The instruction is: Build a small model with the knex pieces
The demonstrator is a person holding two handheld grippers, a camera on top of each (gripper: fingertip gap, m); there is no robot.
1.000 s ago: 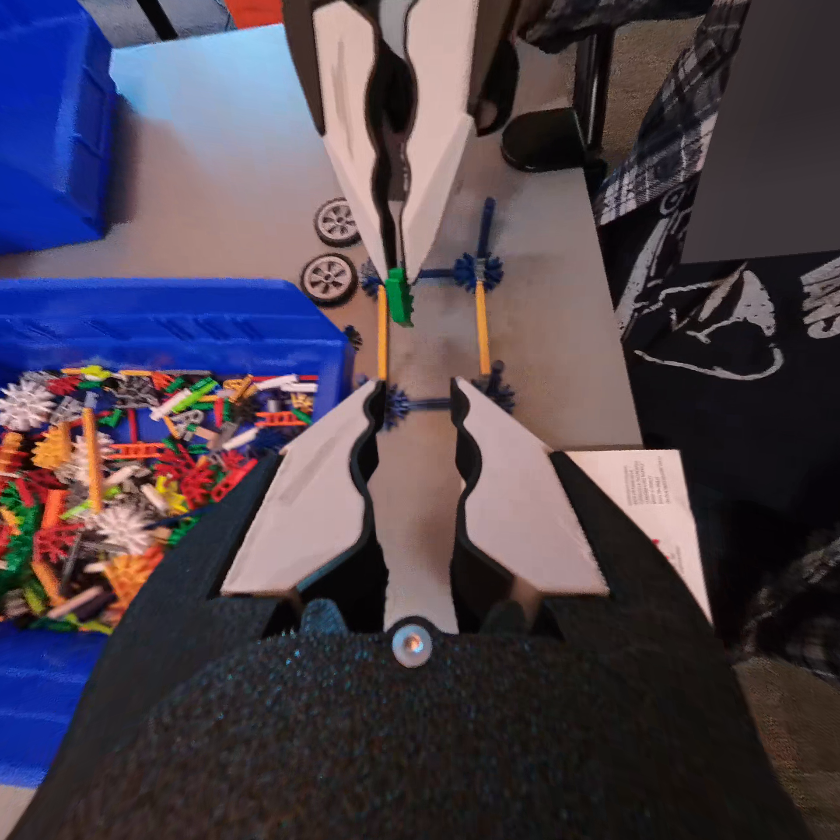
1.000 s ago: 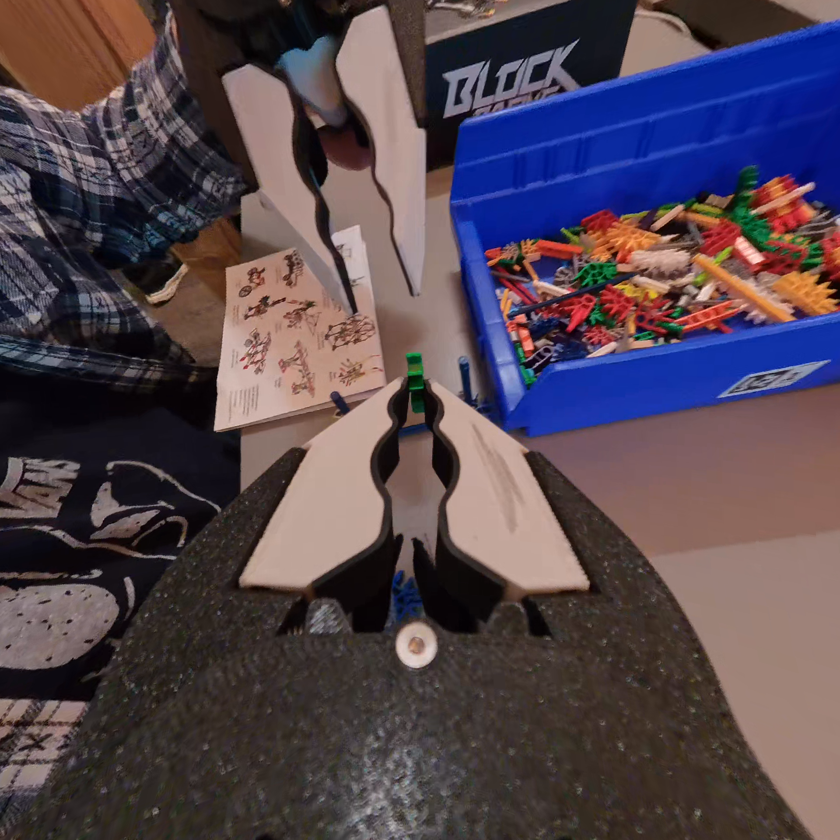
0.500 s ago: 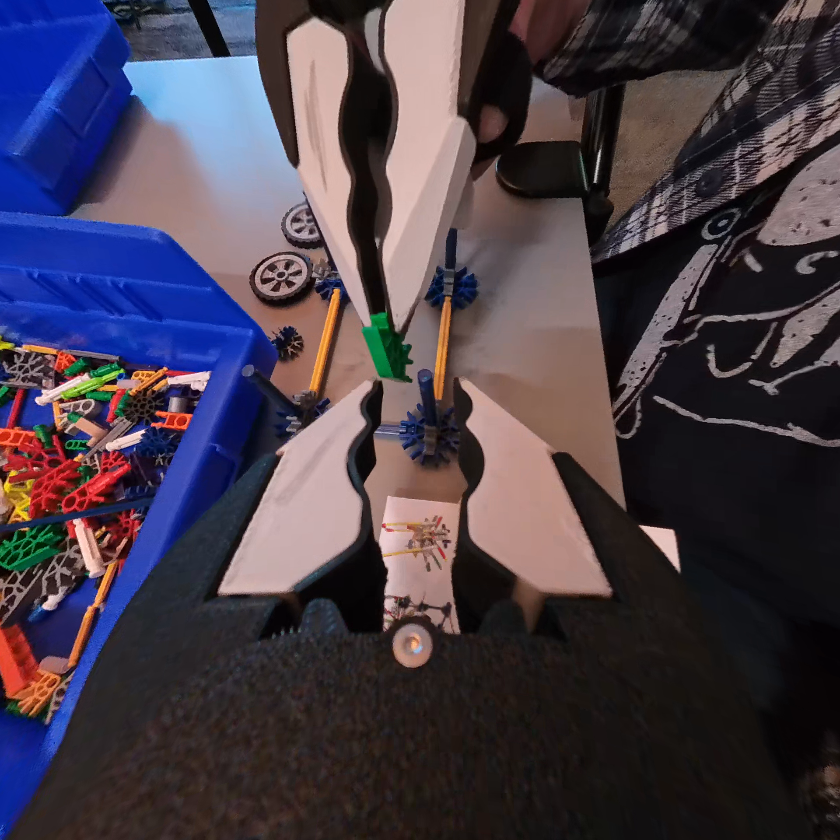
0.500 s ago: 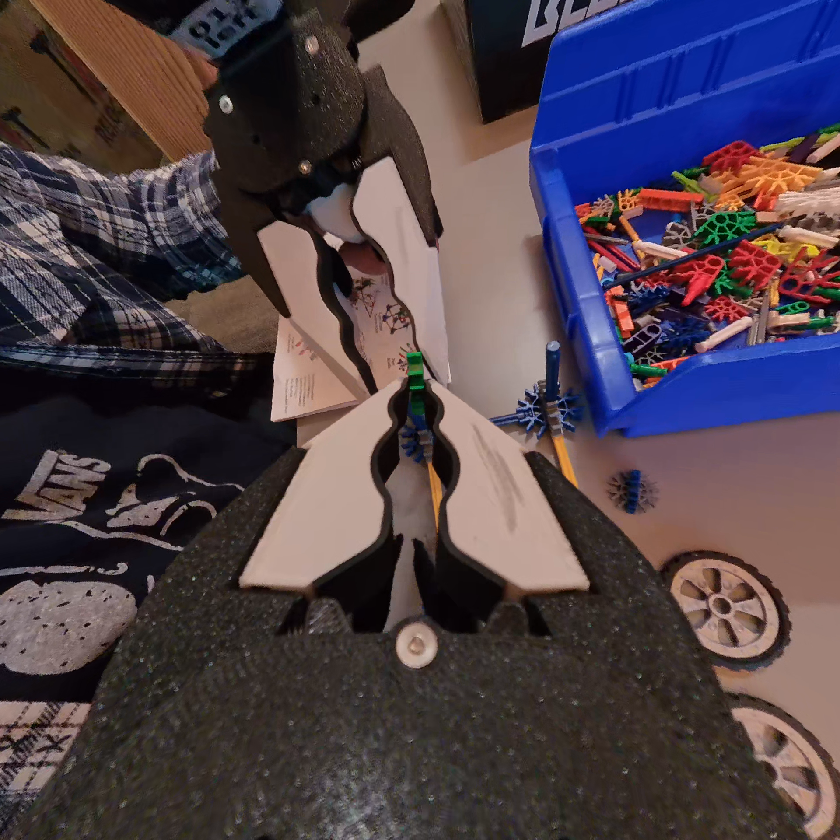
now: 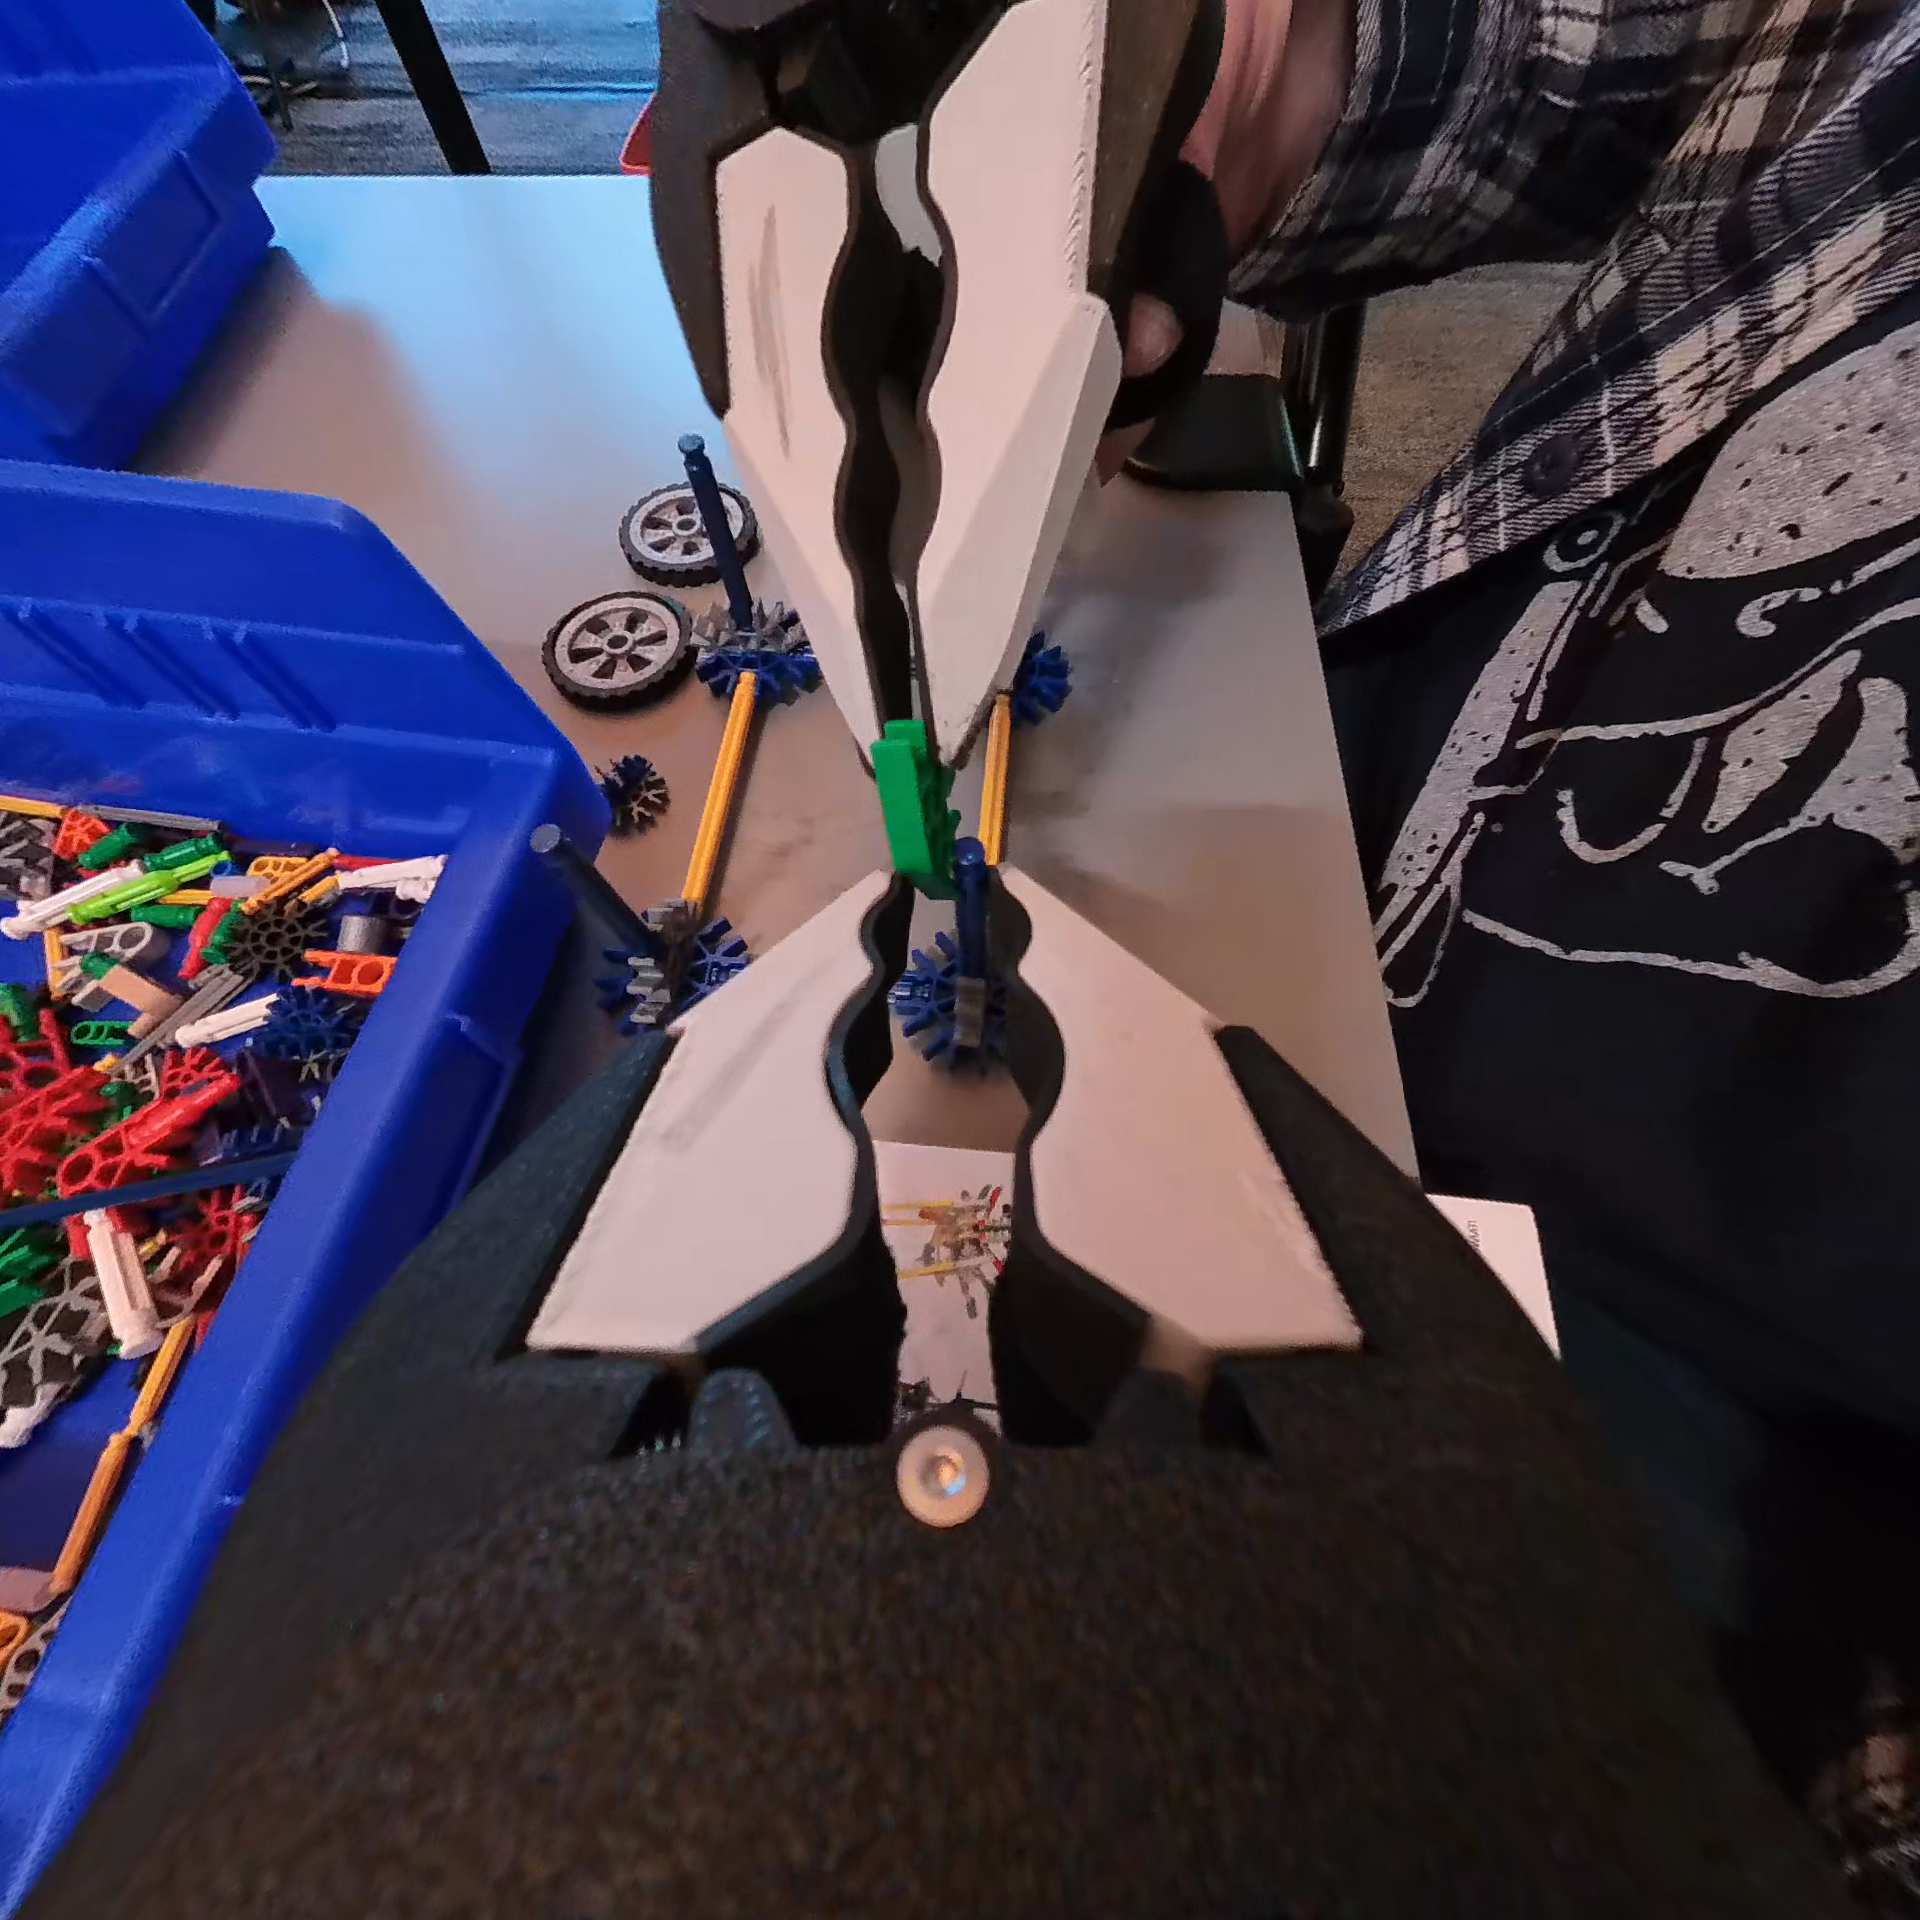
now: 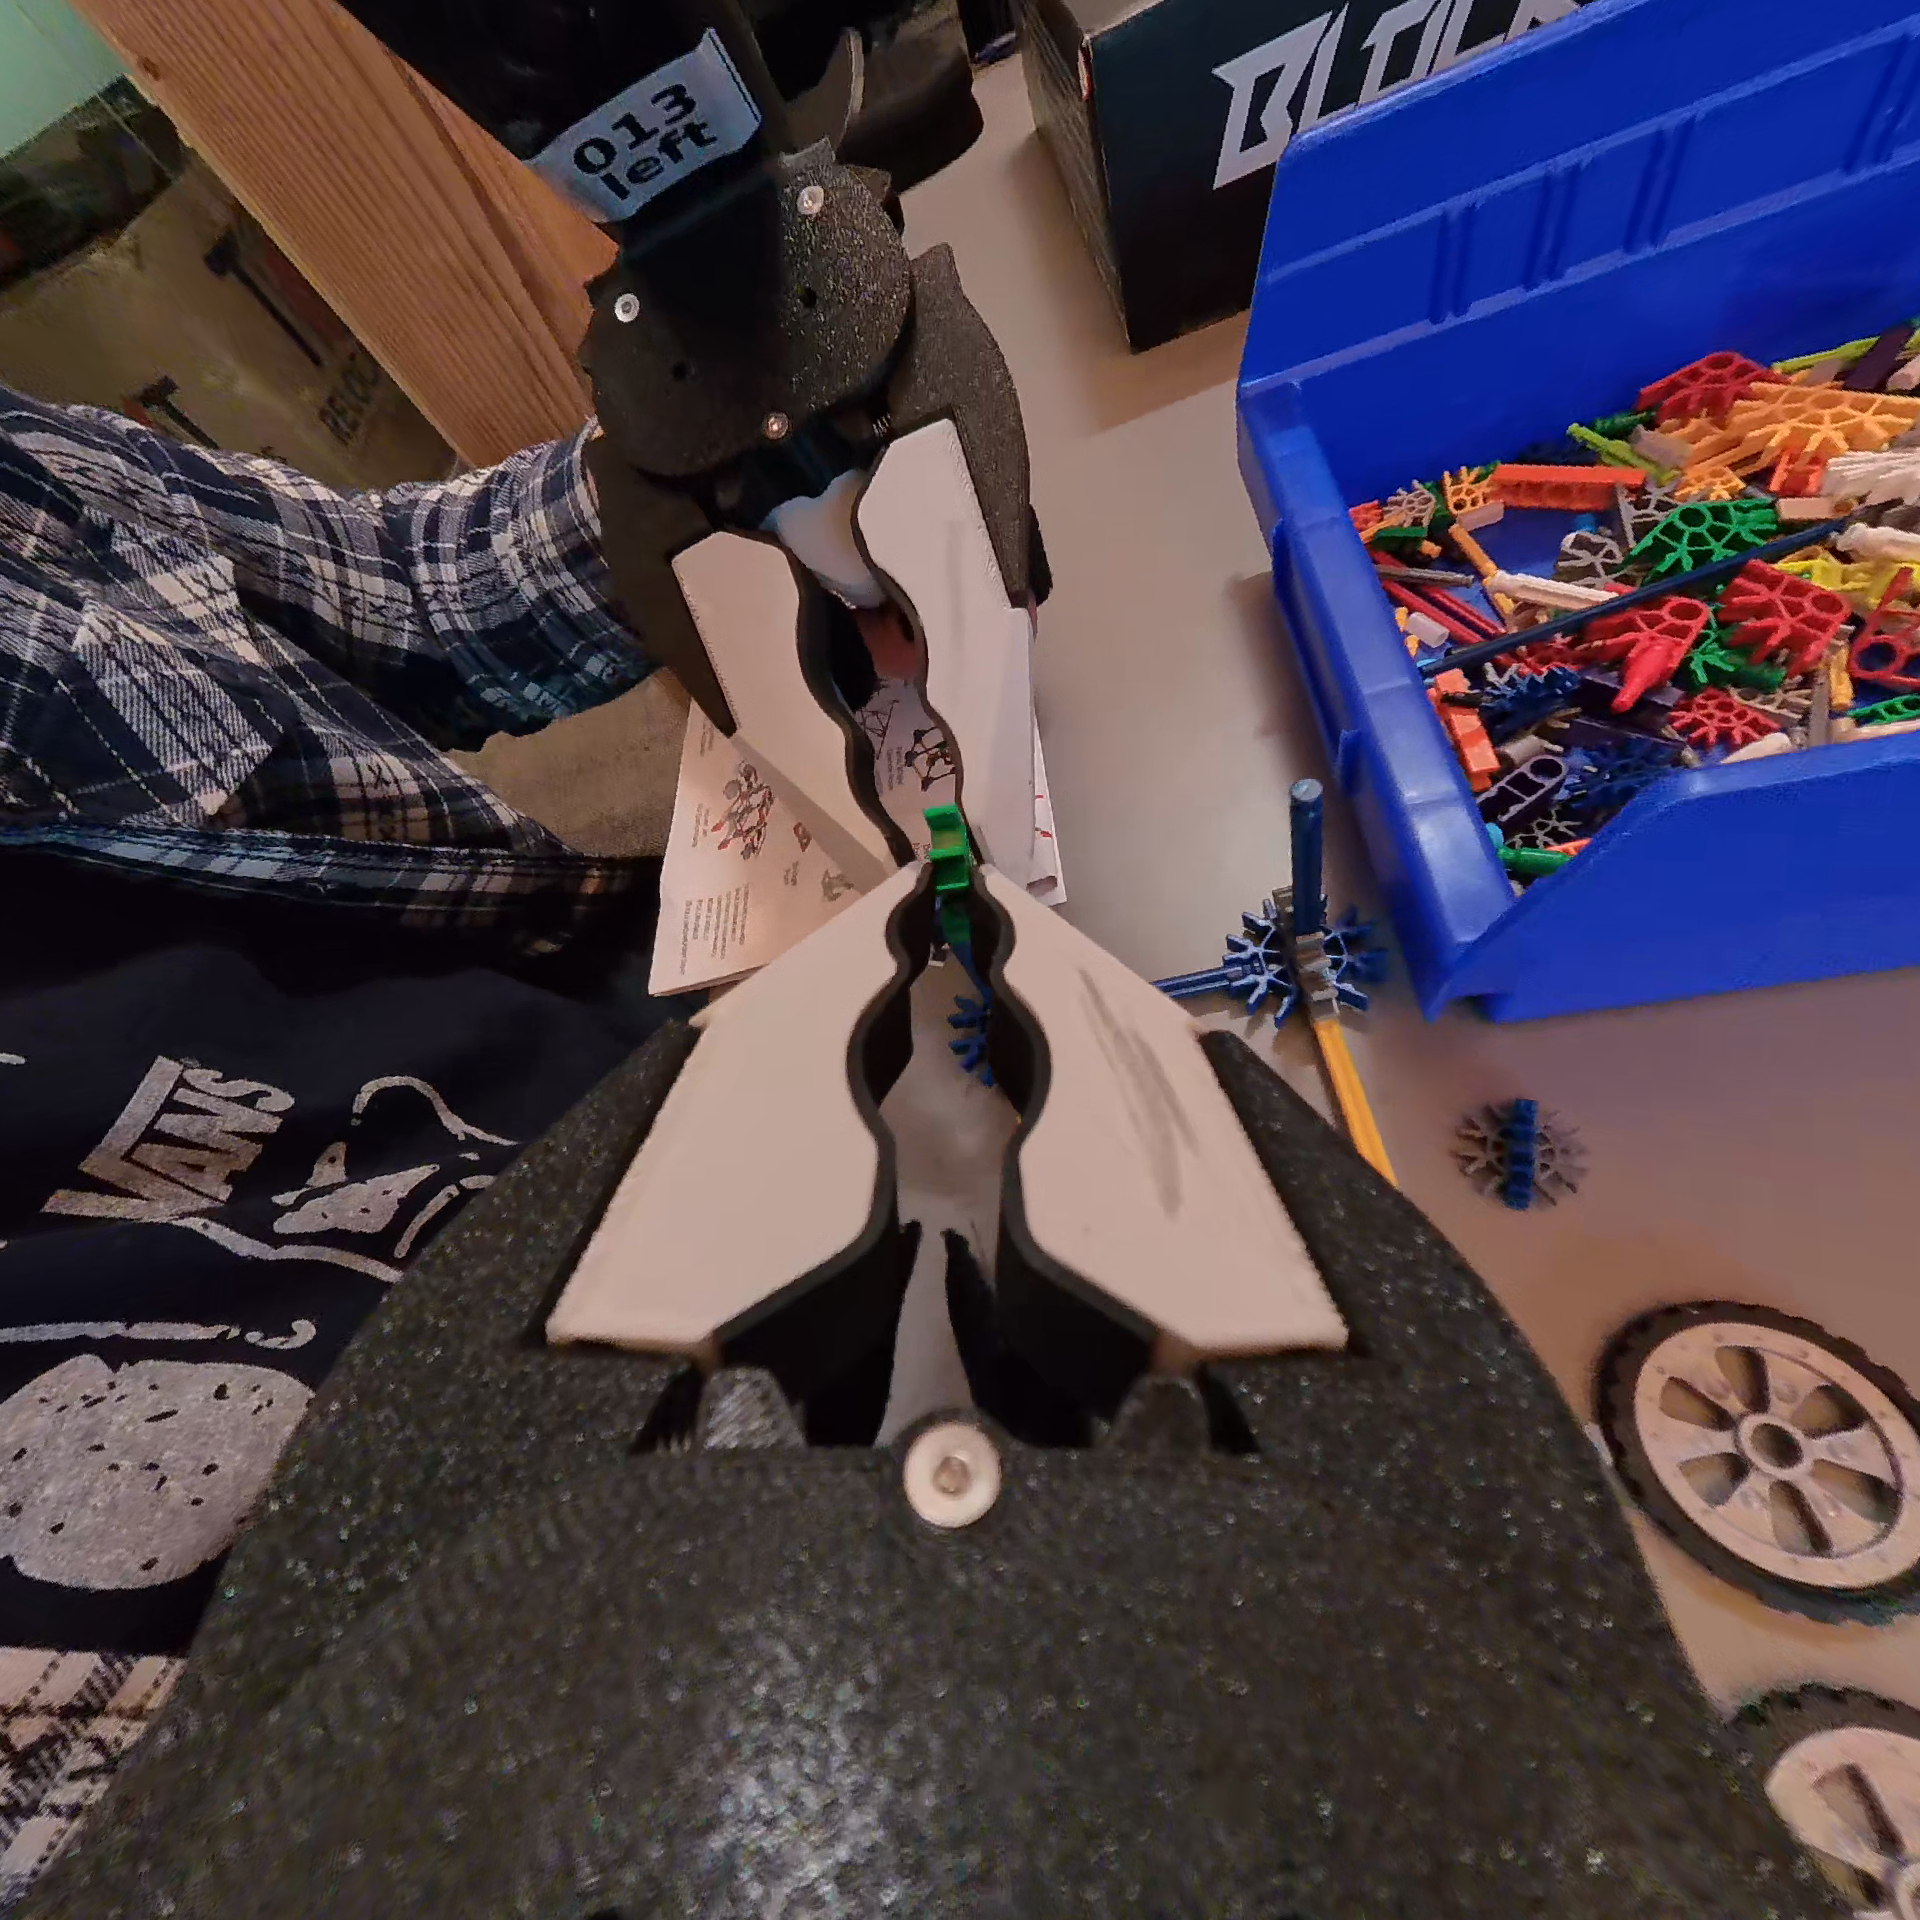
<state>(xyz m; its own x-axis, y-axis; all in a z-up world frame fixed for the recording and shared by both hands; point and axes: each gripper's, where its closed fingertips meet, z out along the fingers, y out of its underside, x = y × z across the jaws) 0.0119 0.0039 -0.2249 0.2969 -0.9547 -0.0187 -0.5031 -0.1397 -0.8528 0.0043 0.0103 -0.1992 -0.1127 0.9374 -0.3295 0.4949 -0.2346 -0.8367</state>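
R gripper (image 6: 948,883) is clenched on a green connector (image 5: 914,805), tips pointing down twd the L gripper (image 5: 951,883). L jaws are parted w/ a blue rod (image 5: 971,904) standing between them, prob. not gripped. Rod frame (image 5: 717,790) lies on the table (image 5: 436,343) beside the blue bin (image 5: 343,1174); two wheels (image 5: 618,649) sit nearby.

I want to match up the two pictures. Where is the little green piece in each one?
Left wrist view: the green piece is in the middle, pinched at the tip of the right gripper coming down from the top.
Right wrist view: the green piece is just above the middle, poking out of that gripper's own fingertips.
Shared landmark: the blue bin full of colourful pieces.
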